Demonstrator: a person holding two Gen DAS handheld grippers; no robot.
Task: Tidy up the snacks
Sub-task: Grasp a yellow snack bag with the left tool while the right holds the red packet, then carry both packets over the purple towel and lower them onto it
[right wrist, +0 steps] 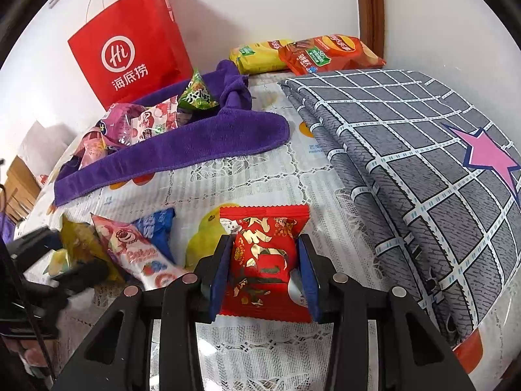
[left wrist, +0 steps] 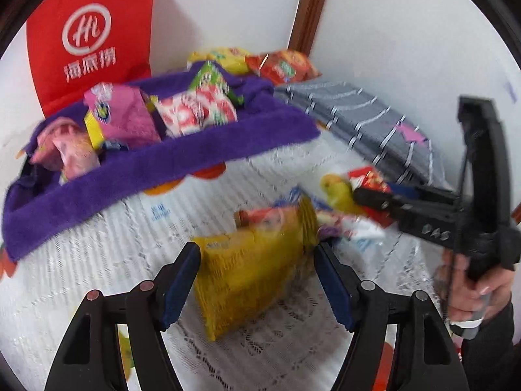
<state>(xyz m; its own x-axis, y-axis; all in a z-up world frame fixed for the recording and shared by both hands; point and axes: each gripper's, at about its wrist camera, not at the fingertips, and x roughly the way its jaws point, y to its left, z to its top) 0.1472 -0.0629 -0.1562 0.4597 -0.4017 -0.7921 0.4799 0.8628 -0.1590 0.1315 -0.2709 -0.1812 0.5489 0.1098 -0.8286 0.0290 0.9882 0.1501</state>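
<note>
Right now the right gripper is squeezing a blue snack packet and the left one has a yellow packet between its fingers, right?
Not quite. The right gripper is squeezing a red packet, not a blue one, as the right wrist view shows. The yellow packet does sit between the left gripper fingers.

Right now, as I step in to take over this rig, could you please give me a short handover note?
Left gripper: jaws on either side of a yellow snack packet; frame blurred, grip unclear.
Right gripper: shut on a red foil packet.
Done: several snacks already sit in the purple towel nest by the red bag.
Left: those two packets, plus the pink bear packet and blue packet loose on the lace tablecloth. Two chip bags lie behind the grey folded cloth.
</note>
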